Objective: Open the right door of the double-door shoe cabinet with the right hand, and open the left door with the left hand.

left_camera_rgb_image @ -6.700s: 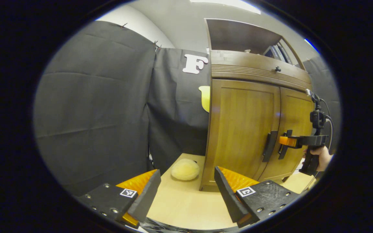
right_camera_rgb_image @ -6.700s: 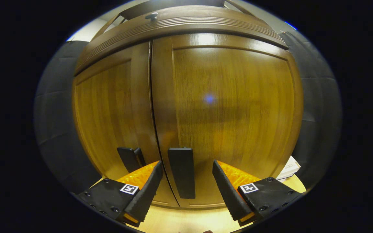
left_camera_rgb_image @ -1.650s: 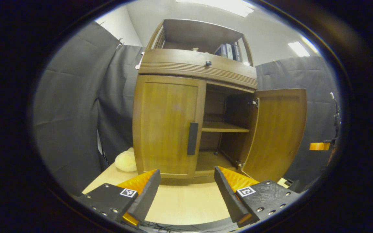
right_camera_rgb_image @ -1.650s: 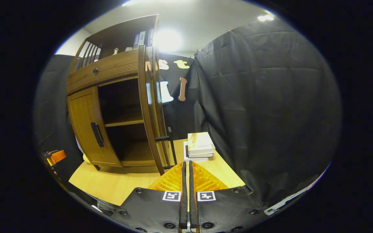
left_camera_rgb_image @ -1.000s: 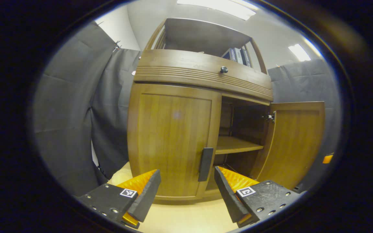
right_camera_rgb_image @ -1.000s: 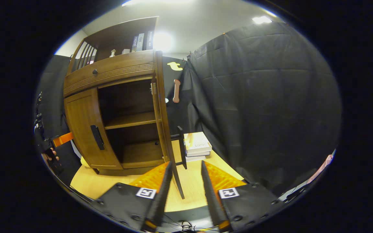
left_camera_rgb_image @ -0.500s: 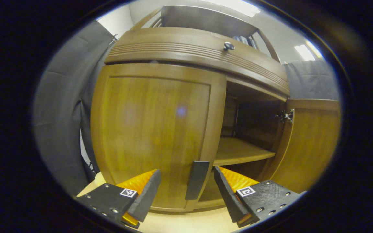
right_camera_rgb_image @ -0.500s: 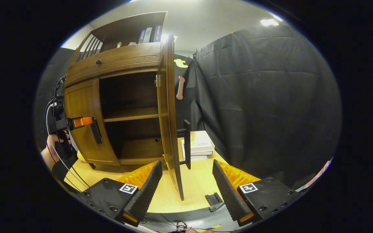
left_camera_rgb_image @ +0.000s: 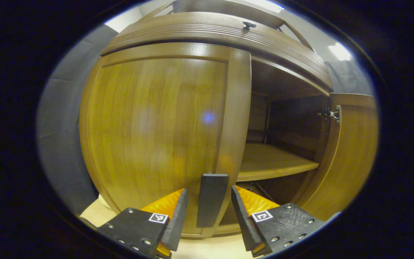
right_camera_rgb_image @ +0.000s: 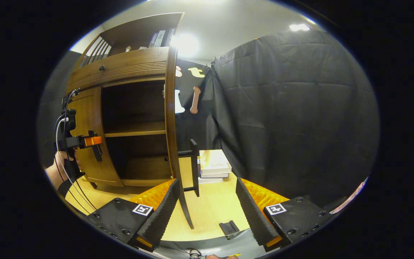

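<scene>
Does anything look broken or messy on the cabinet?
Nothing stands out. The right door hangs open with no damage that shows, the left door is shut and straight, and the left gripper sits around its black handle. The books lie in a neat pile.

Wooden table bearing cabinet, books

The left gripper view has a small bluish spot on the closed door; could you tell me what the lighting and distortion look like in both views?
Left gripper view: the spot on the left door looks like lens flare; fisheye bows the panel. Right gripper view: a ceiling light blooms white, and the cabinet interior is in deep shadow.
</scene>
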A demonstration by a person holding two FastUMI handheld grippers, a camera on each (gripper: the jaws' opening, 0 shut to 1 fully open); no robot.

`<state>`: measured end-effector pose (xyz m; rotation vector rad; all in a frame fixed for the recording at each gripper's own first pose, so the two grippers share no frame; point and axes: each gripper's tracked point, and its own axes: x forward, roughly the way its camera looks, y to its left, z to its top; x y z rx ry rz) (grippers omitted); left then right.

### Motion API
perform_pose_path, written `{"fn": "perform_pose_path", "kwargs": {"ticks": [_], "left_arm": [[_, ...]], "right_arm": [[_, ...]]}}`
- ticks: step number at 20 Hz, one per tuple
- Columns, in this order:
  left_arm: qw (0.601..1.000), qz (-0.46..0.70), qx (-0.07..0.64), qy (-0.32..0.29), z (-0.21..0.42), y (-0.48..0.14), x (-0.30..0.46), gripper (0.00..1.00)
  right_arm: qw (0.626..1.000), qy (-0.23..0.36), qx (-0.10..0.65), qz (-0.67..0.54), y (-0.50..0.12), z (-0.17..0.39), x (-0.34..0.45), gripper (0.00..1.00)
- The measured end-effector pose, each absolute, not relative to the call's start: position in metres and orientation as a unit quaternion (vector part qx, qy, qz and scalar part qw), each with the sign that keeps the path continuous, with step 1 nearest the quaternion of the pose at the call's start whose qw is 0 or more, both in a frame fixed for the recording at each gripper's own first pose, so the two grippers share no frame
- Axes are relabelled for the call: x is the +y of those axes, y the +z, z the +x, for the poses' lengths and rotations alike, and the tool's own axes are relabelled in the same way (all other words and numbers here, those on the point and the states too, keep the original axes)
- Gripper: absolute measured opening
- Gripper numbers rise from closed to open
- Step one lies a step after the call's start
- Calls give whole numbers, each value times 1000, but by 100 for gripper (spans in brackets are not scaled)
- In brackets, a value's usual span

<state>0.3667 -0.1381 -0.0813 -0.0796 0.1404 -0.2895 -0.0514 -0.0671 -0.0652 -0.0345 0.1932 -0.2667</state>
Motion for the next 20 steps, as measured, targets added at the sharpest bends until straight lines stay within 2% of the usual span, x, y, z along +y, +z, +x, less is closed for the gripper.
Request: {"fn": "perform_pose_path", "kwargs": {"ticks": [3,4,5,6,7,9,10,18,20], "left_arm": [[987,-45,75,-138,365,-73,-125,59],[986,-48,80,-140,365,-75,-125,54],[984,-44,86,-149,363,-73,-127,50],[985,-39,84,-146,358,-63,-122,46],[986,-29,78,-148,361,-68,-126,41],[986,-12,76,-147,363,-73,-124,33],[987,-2,72,-145,360,-71,-123,34],[988,-14,57,-140,365,-70,-125,7],[988,-10,59,-139,366,-70,-123,7]], "right_arm": [[987,-132,95,-2,-68,-49,-69,98],[987,-128,98,2,-70,-48,-69,94],[986,-127,105,7,-75,-45,-70,94],[985,-130,110,12,-78,-44,-72,98],[985,-131,112,17,-80,-44,-73,94],[985,-133,111,22,-79,-42,-74,98],[985,-133,109,21,-78,-41,-73,98],[986,-126,109,14,-81,-43,-69,98],[986,-127,110,11,-82,-47,-68,98]]}}
